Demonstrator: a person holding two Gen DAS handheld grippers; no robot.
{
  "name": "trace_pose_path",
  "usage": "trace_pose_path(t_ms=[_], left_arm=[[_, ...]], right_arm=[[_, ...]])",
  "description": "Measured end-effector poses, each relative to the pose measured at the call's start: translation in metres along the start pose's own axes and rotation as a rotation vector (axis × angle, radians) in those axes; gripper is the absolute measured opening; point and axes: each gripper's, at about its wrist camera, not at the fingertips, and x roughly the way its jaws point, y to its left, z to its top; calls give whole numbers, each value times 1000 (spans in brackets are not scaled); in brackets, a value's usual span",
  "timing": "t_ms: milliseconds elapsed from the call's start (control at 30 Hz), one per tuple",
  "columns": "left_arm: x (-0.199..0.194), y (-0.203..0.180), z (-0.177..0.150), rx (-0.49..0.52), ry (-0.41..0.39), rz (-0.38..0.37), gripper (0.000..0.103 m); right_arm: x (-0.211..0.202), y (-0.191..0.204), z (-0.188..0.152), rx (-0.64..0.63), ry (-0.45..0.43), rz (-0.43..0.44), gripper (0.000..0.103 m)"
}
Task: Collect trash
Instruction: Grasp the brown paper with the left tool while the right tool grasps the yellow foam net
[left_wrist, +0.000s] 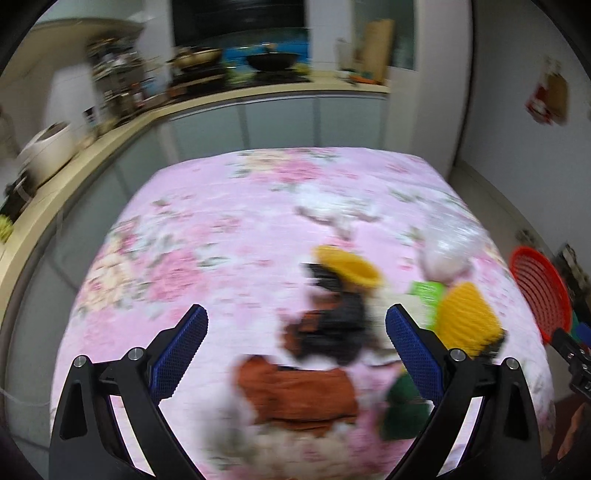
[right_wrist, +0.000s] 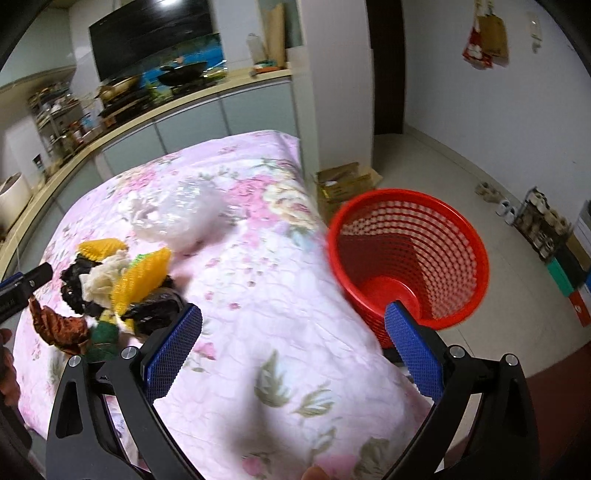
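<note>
Both hand-held grippers, left (left_wrist: 295, 325) and right (right_wrist: 293, 325), are gaping wide, holding nothing. The trash (right_wrist: 110, 288) is lying on the desk (right_wrist: 258, 295) left of the basket (right_wrist: 406, 258), just ahead of the left hand-held gripper.

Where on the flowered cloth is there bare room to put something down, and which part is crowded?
Free: the cloth from the trash pile to the edge nearest the kitchen counter, and the near strip between the pile and the red basket. Crowded: yellow foam nets, black and brown scraps, with the clear plastic bag just beyond.

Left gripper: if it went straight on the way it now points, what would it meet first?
Probably the brown crumpled trash lying between the open left gripper fingers on the floral tablecloth; blur leaves depth unclear.
</note>
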Motion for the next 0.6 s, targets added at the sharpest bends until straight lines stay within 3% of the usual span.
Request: trace_pose_path(t_ms=[200, 300, 600], left_arm=[[-1, 55, -8, -102, 23, 65, 94], [0, 67, -16, -134, 43, 53, 94], [3, 30, -36, -42, 70, -71, 94]], right_arm=[[2, 14, 2, -25, 2, 39, 96], [5, 18, 3, -33, 10, 47, 96], [13, 24, 1, -38, 34, 53, 96]])
